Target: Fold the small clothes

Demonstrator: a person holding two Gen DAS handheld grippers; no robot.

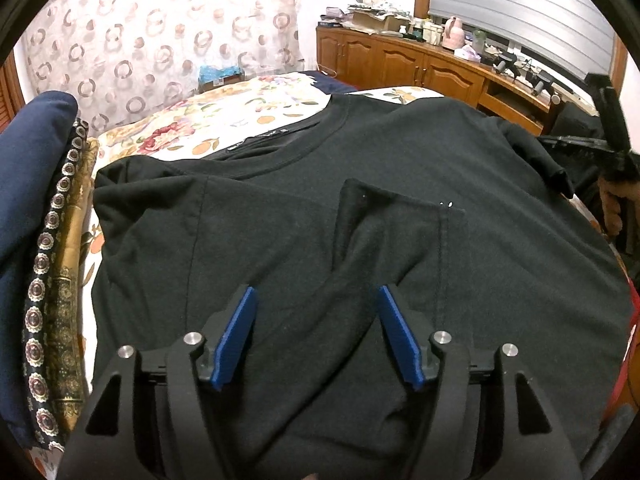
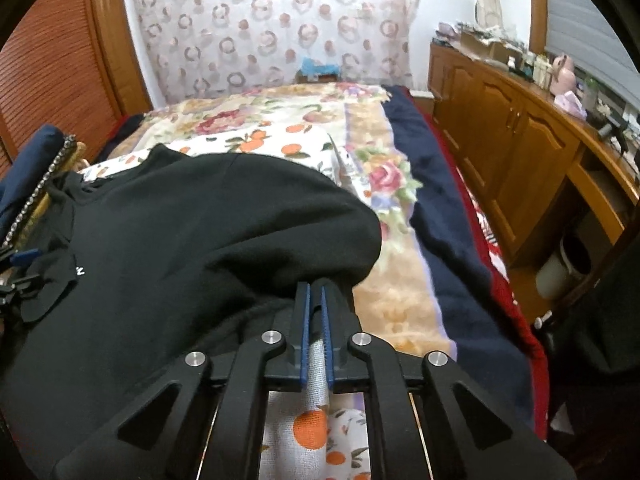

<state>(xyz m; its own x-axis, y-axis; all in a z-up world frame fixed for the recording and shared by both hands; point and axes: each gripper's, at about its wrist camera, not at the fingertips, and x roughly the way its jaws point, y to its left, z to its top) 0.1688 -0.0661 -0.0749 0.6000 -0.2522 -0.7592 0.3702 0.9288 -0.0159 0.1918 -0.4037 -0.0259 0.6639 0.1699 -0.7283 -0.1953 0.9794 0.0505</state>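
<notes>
A black T-shirt (image 1: pixel 360 168) lies spread on the bed, collar toward the far side, with a corner folded back over its middle. My left gripper (image 1: pixel 316 300) hovers open over the shirt's near part, its blue pads on either side of a raised fold. In the right wrist view the same shirt (image 2: pixel 180 248) bulges up on the left. My right gripper (image 2: pixel 315 288) is shut on the shirt's right edge and lifts it off the orange-print sheet (image 2: pixel 280 140). The right gripper also shows at the far right of the left wrist view (image 1: pixel 612 128).
A stack of folded dark and patterned cloth (image 1: pixel 44 240) lies at the shirt's left. The floral blanket (image 2: pixel 372 176) and a navy cover (image 2: pixel 452 232) spread to the right. A wooden cabinet (image 2: pixel 520 148) with clutter runs along the bed's right side.
</notes>
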